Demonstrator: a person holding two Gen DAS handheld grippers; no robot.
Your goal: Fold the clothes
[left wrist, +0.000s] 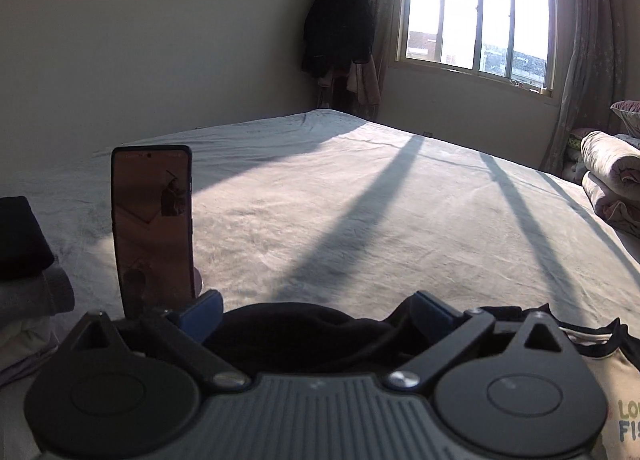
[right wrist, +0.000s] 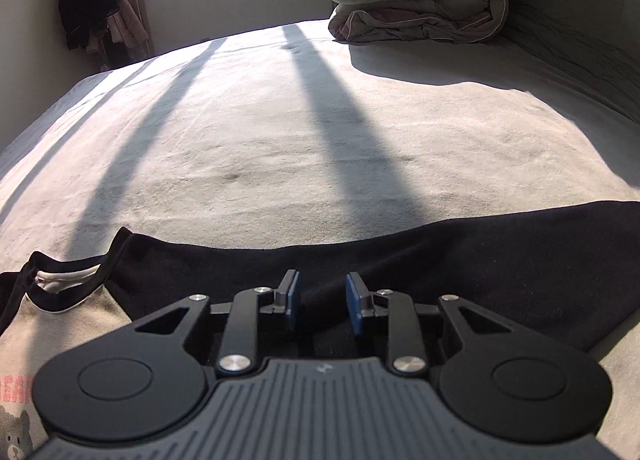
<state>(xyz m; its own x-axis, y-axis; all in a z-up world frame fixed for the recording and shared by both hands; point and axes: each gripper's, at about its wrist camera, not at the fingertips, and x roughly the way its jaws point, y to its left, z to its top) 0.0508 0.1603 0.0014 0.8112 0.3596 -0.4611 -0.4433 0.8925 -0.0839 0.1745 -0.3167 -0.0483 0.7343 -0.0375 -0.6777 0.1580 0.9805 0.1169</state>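
A cream shirt with black sleeves and a black collar [right wrist: 64, 300] lies flat on the bed. Its black right sleeve [right wrist: 480, 260] spreads across the right wrist view. My right gripper [right wrist: 322, 292] hovers low over that sleeve, jaws a little apart, with nothing held. In the left wrist view my left gripper [left wrist: 316, 312] is wide open over the bunched black left sleeve [left wrist: 296, 332]. The shirt's cream front with printed letters [left wrist: 624, 416] shows at the lower right.
A phone [left wrist: 152, 228] stands upright just left of the left gripper. Folded dark and grey clothes [left wrist: 24, 260] are stacked at the far left. A rolled quilt [right wrist: 416, 0] lies at the bed's head. The pale bedsheet [right wrist: 280, 140] stretches ahead to the window wall.
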